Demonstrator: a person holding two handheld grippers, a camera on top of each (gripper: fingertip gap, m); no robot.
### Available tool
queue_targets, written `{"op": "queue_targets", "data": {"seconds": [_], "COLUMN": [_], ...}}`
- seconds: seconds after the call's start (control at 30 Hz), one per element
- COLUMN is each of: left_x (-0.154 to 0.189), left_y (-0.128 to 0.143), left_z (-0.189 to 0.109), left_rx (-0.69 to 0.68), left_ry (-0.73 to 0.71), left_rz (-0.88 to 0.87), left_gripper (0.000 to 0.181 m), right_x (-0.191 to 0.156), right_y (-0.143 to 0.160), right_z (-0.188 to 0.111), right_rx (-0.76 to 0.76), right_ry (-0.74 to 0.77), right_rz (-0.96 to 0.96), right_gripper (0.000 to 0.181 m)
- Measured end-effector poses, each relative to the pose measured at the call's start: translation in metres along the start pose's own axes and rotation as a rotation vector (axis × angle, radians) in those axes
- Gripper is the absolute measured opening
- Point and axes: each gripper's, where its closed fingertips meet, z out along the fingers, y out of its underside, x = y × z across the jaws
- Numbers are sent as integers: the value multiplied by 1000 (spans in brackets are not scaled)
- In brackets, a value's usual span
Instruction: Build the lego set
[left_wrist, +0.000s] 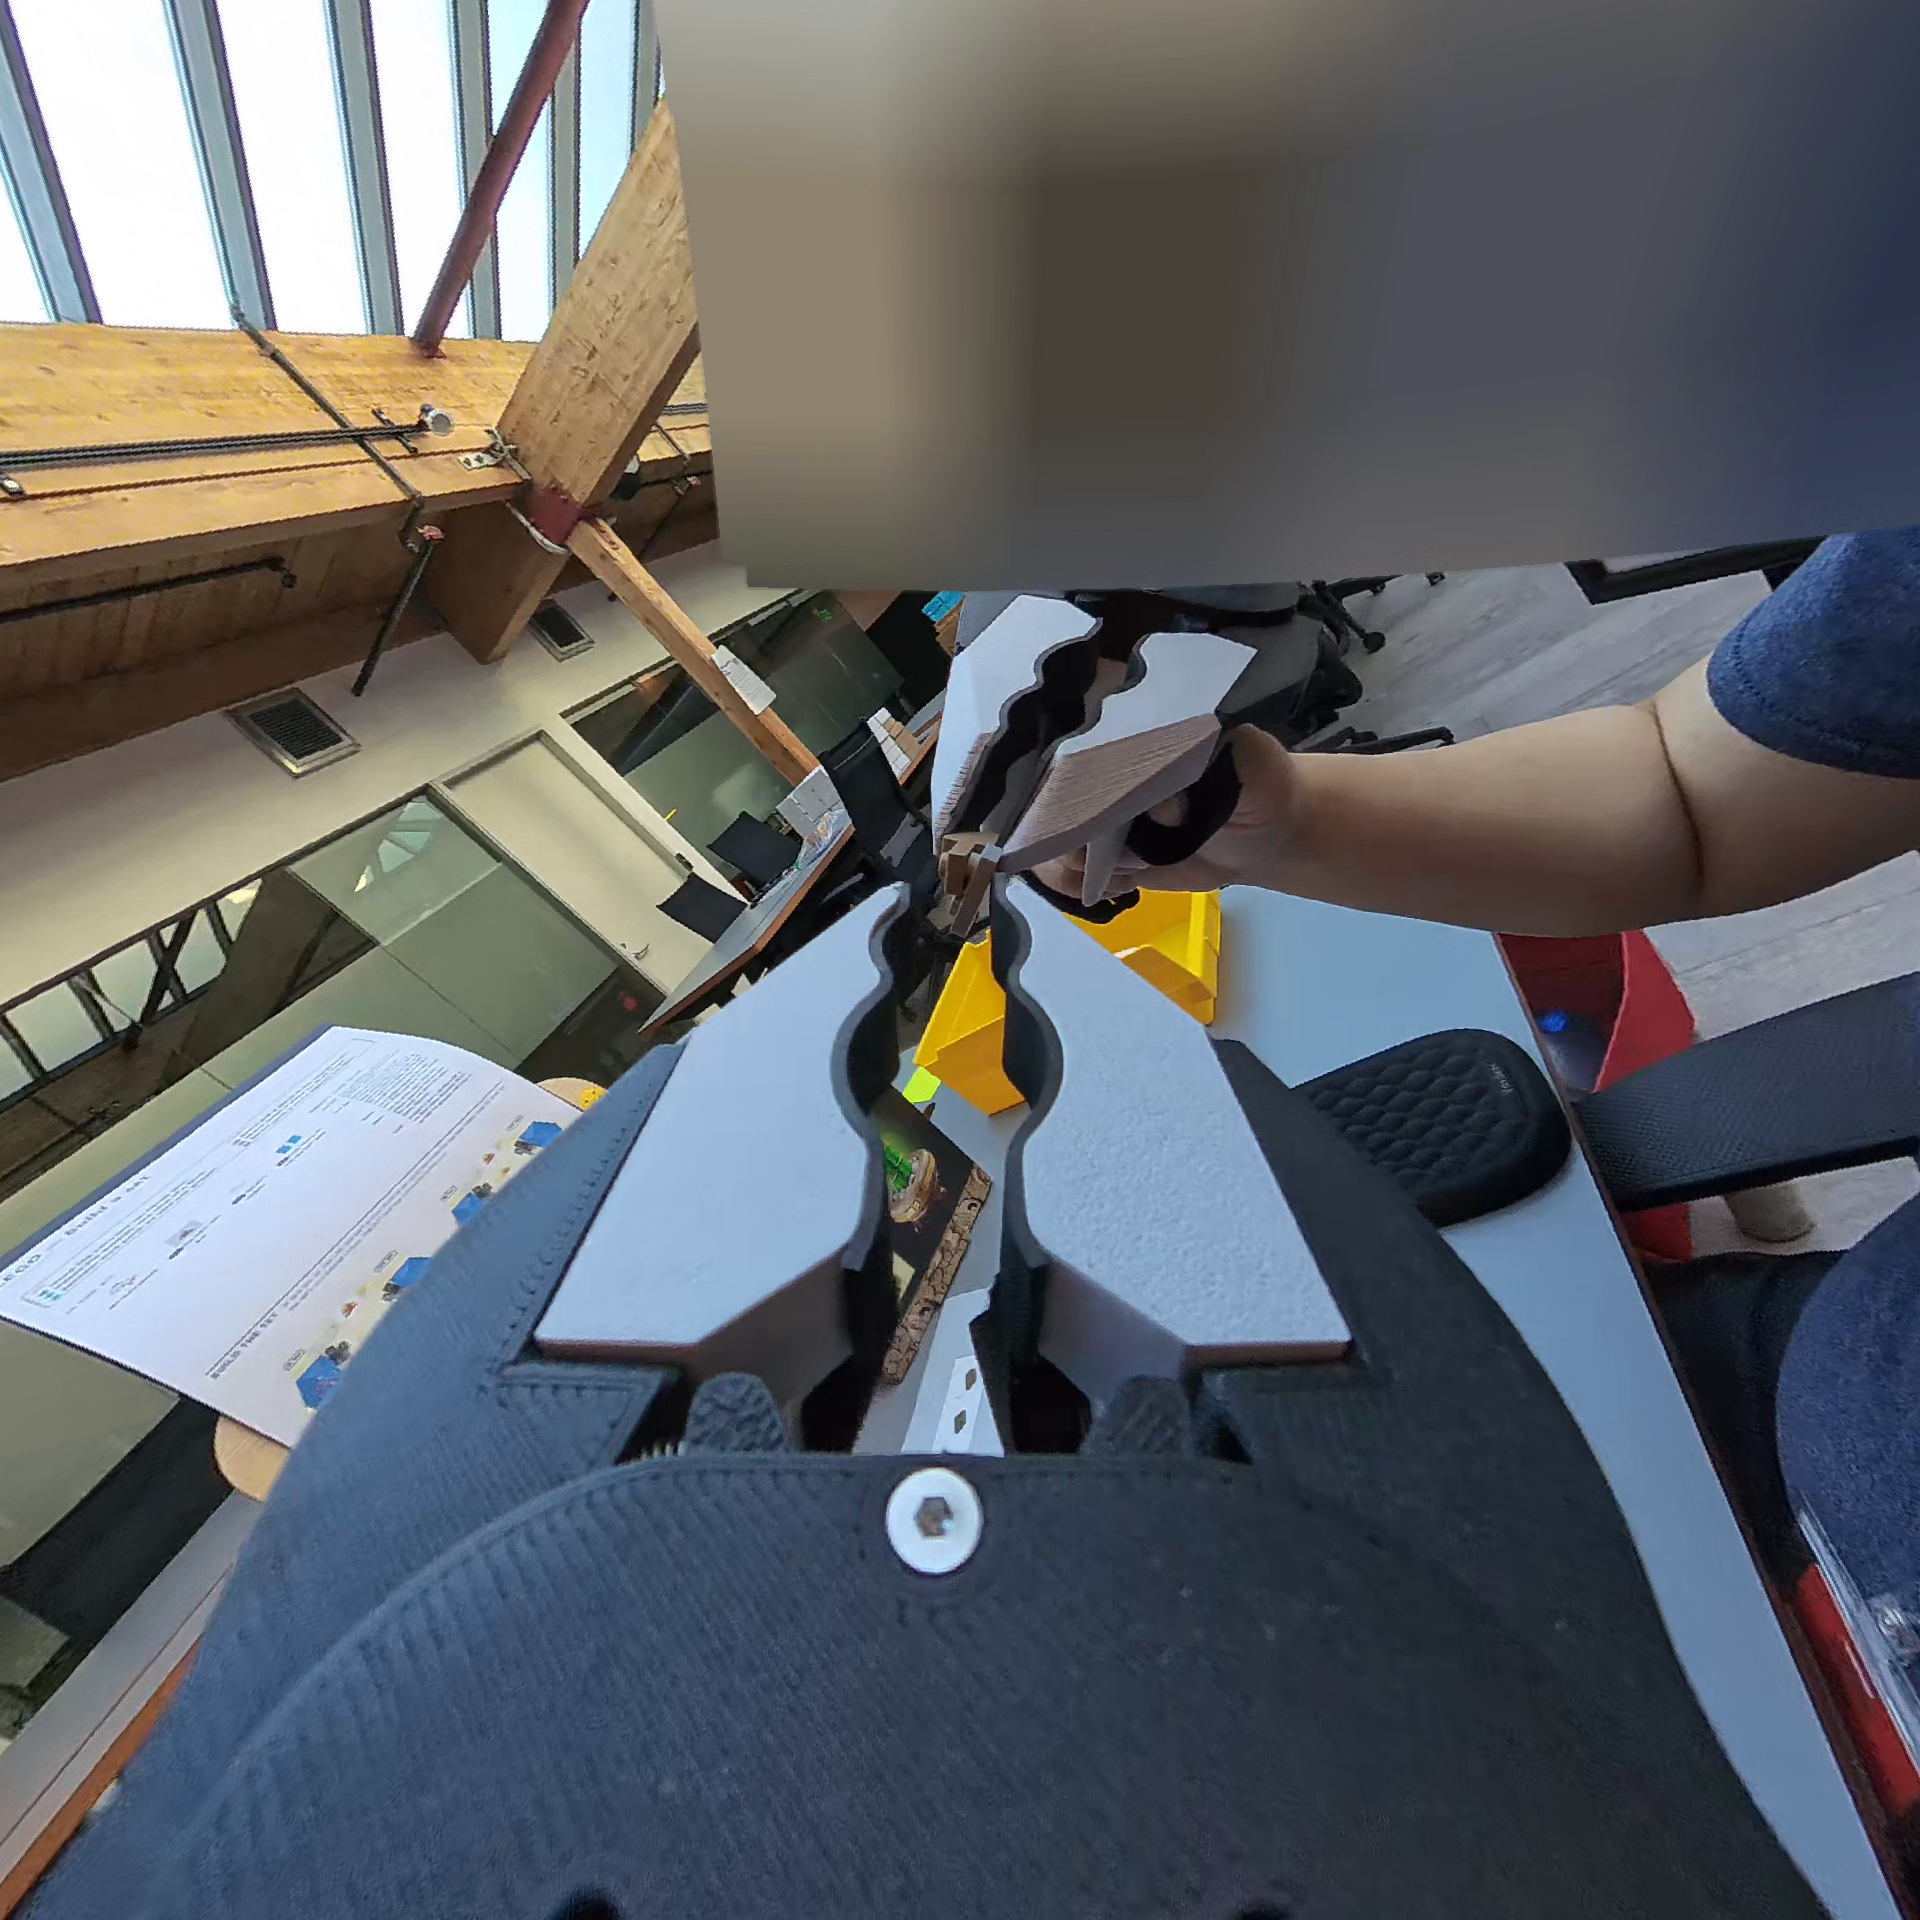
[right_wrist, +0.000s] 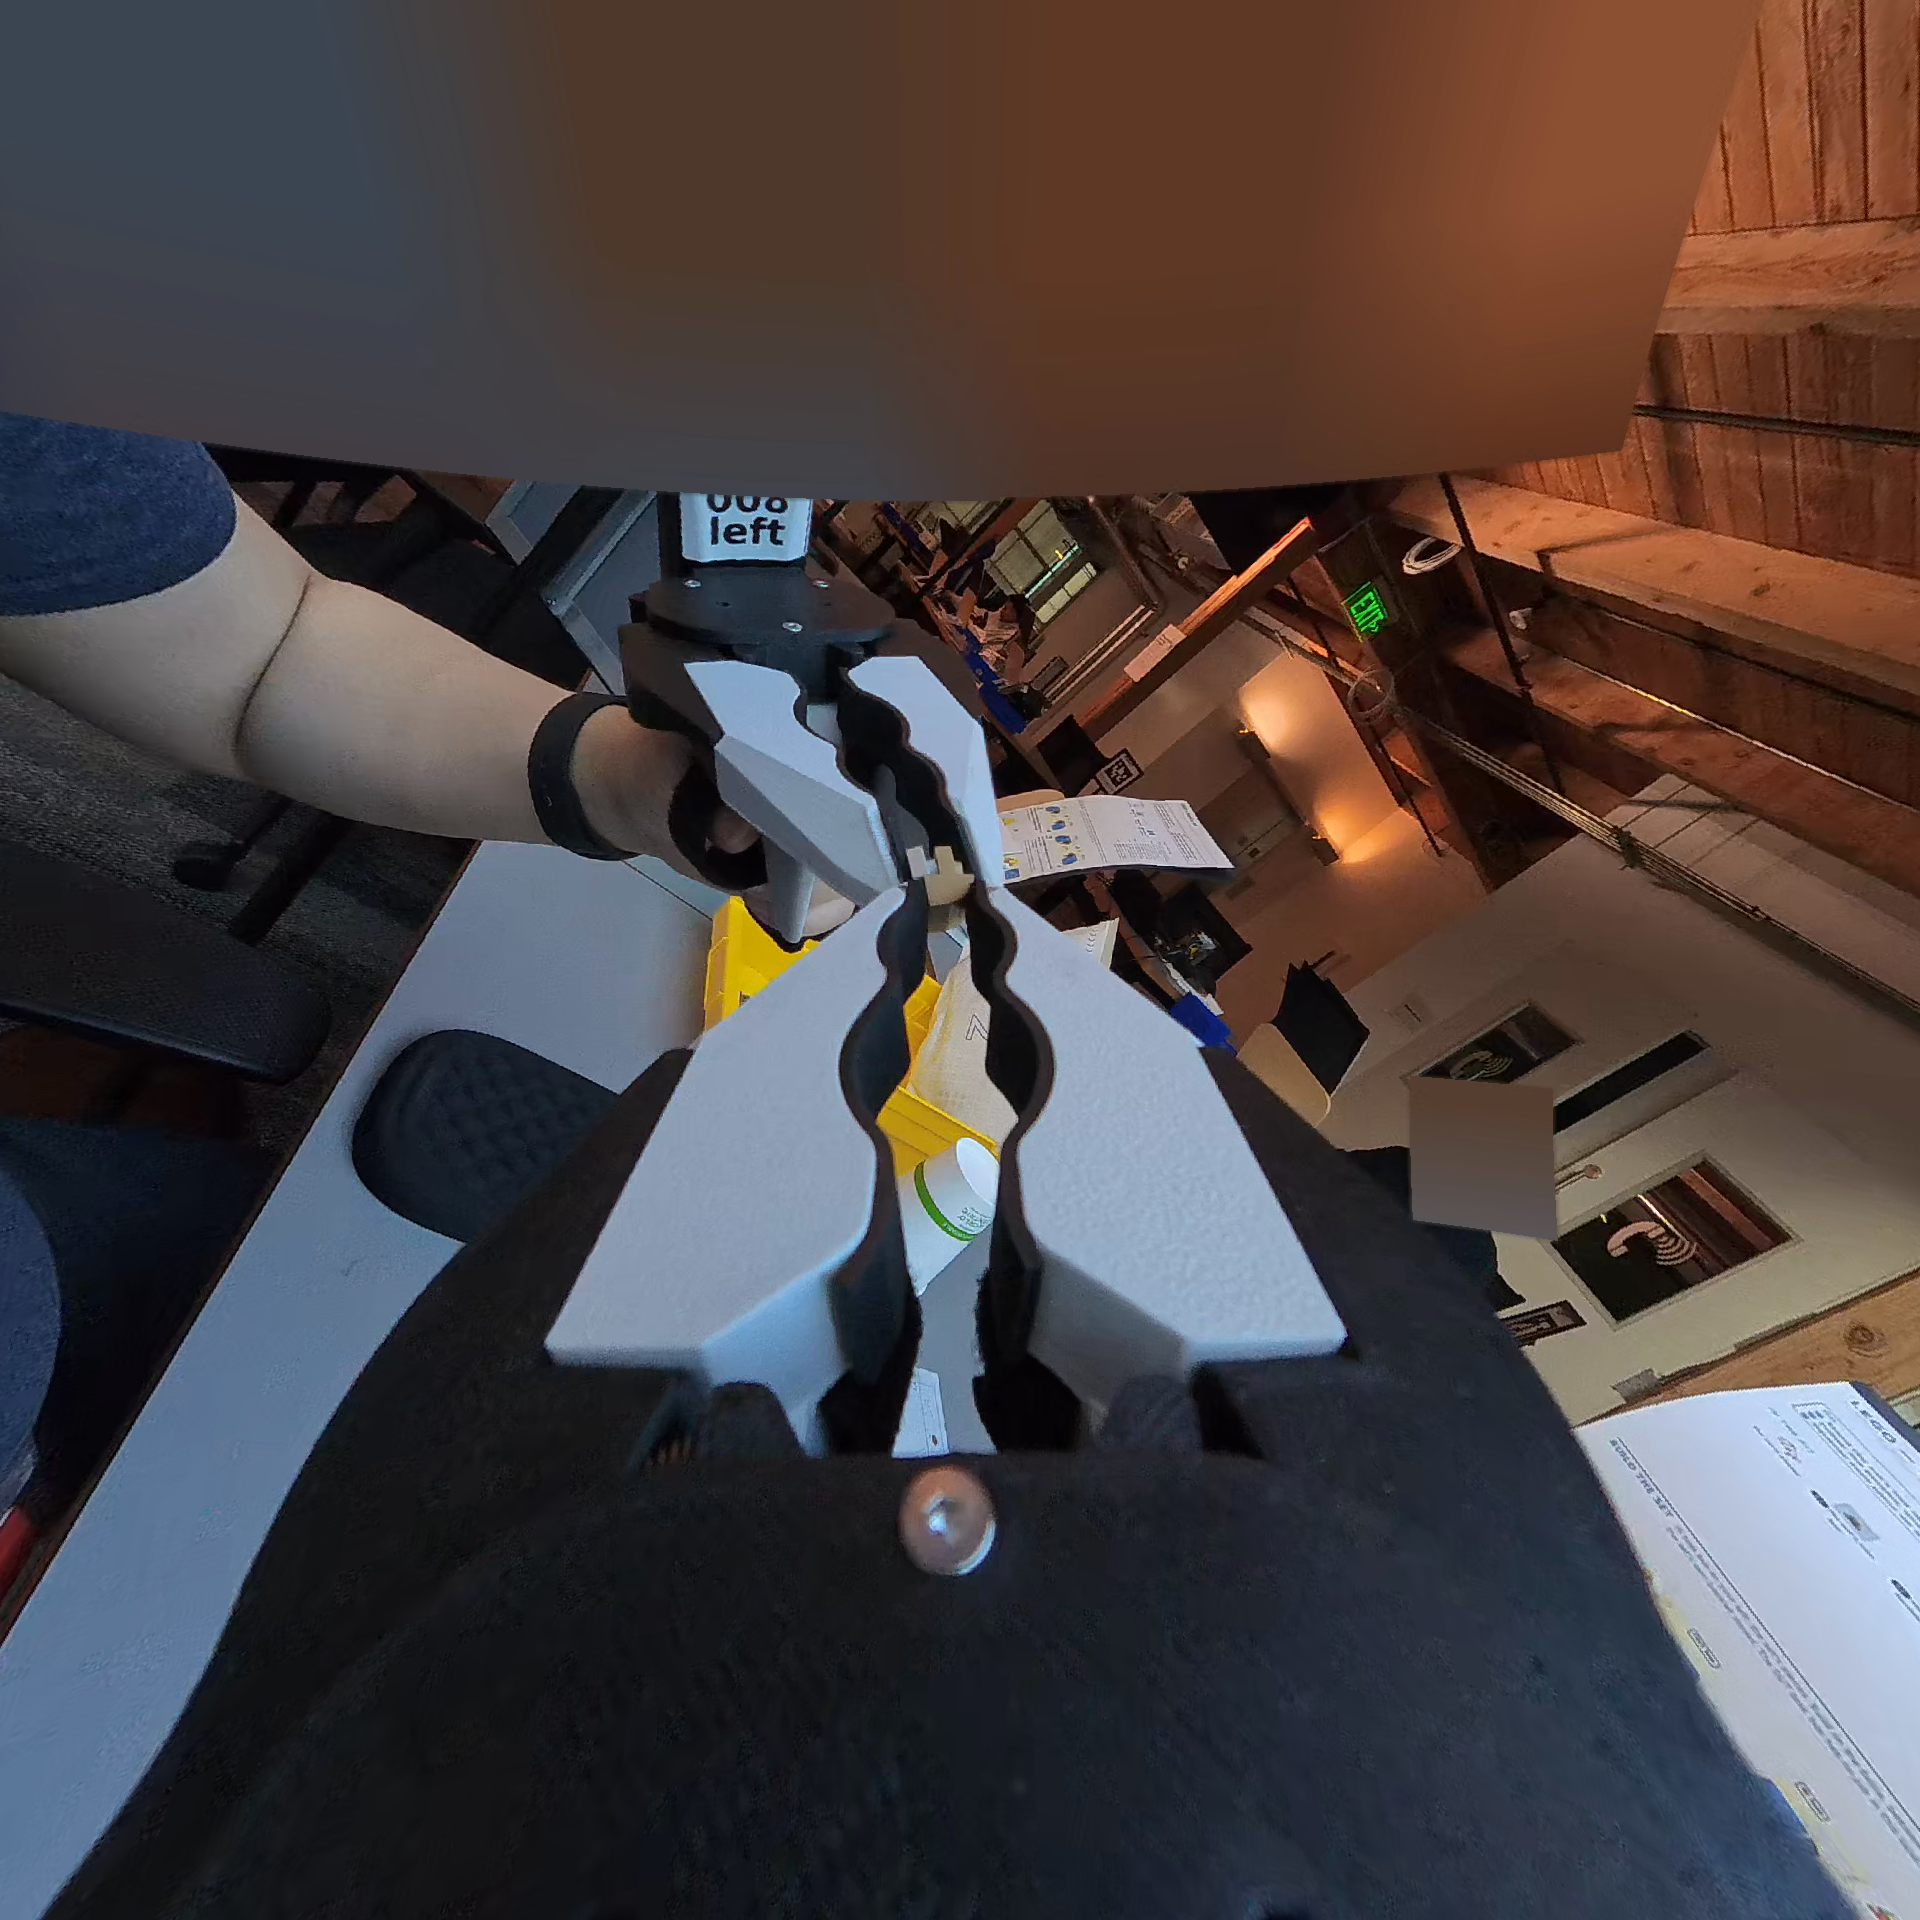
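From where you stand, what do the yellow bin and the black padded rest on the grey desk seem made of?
The yellow bin looks like hard moulded plastic: smooth, glossy, crisp edges. The black padded rest seems soft foam or gel under fabric, judging by its quilted, matte surface.

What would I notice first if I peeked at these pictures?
First, the two grippers meeting tip to tip in mid-air above the grey table: the left gripper and right gripper both pinch a small tan lego piece between them. Just behind and below sits a bright yellow bin, with a black wrist rest nearby.
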Motion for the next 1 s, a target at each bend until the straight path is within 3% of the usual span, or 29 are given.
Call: {"op": "queue_targets", "data": {"seconds": [0.37, 0.57, 1.0], "left_x": [4, 6, 4], "left_y": [1, 3, 5], "left_z": [-2, -2, -1], "left_rx": [-7, -8, 10], "left_ry": [5, 54, 37], "left_rz": [58, -42, -69], "left_gripper": [5, 5, 6], "right_x": [-3, -3, -2], "right_y": [2, 3, 5], "right_z": [1, 1, 2], "right_rx": [-7, -27, -47], "right_ry": [-40, -79, -73], "right_rz": [11, 7, -3], "right_gripper": [7, 7, 6]}}
